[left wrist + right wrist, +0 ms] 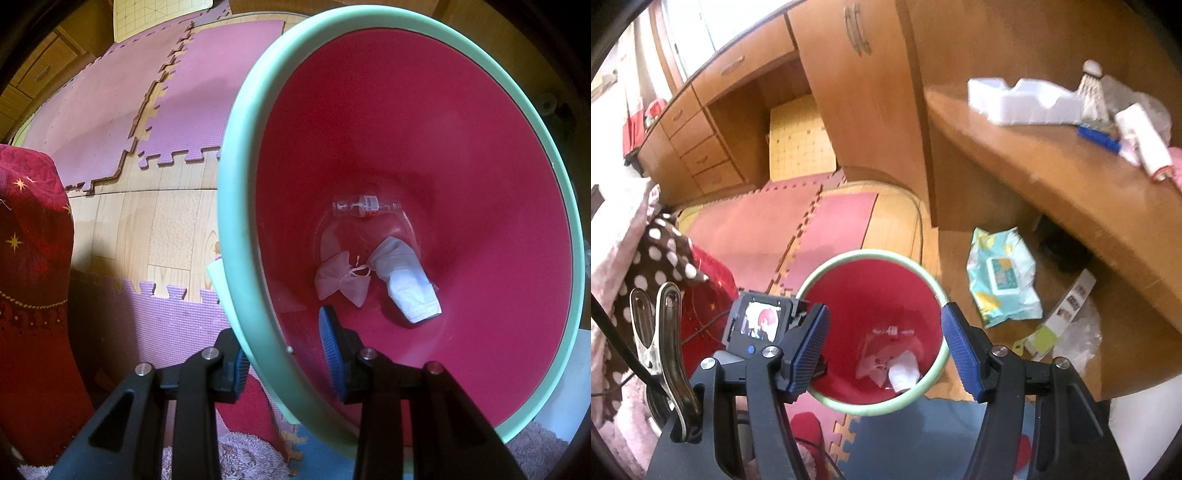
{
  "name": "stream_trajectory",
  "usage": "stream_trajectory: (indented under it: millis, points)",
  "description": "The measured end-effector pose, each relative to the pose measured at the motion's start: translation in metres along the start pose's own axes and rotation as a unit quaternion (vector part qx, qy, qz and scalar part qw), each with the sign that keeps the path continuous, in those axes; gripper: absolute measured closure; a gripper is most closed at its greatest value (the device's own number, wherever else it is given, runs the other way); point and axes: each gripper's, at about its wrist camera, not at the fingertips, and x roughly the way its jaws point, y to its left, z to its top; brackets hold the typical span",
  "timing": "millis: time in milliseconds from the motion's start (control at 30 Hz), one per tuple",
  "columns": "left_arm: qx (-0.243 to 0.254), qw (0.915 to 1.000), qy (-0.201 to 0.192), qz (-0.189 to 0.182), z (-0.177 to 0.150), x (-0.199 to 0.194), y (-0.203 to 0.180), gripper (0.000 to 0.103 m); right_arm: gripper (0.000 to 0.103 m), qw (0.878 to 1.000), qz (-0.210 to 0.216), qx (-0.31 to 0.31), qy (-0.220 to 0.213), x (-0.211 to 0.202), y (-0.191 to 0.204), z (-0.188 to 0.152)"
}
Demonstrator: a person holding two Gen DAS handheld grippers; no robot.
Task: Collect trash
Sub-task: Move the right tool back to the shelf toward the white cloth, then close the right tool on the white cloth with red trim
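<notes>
The wet-wipe pack [1003, 277], right of centre on the floor under the desk [1071, 192], looks soft and light; I'd pinch its crinkled edge. My right gripper [884, 352] gapes empty above the bin [236, 229]; the left gripper [284, 354] clamps its rim.

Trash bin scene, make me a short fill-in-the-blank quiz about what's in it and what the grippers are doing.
1. The bin has a pale green rim and a ____ inside.
2. The left gripper is clamped on the bin's ____.
3. The right gripper is open and holds ____.
4. The wet wipes pack lies on the ____.

Missing words: red; rim; nothing; floor
</notes>
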Motion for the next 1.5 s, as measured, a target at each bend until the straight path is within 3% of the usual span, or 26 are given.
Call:
stream_trajectory:
  millis: [233, 667, 1067, 1500]
  points:
    - [0.0, 1.0, 0.0, 0.0, 0.0, 0.0, 0.0, 0.067, 0.039, 0.999, -0.034, -0.011, -0.034, -0.041, -0.019, 0.012]
    - [0.0, 1.0, 0.0, 0.0, 0.0, 0.0, 0.0, 0.067, 0.039, 0.988, -0.133, 0.031, -0.077, -0.082, -0.1, 0.049]
    - [0.0, 1.0, 0.001, -0.001, -0.002, 0.001, 0.001, 0.067, 0.039, 0.975, -0.2, 0.052, -0.082, -0.076, -0.15, 0.084]
    - [0.0, 1.0, 0.001, -0.001, -0.001, 0.001, 0.001, 0.067, 0.039, 0.968, -0.225, 0.093, -0.068, -0.048, -0.185, 0.1]
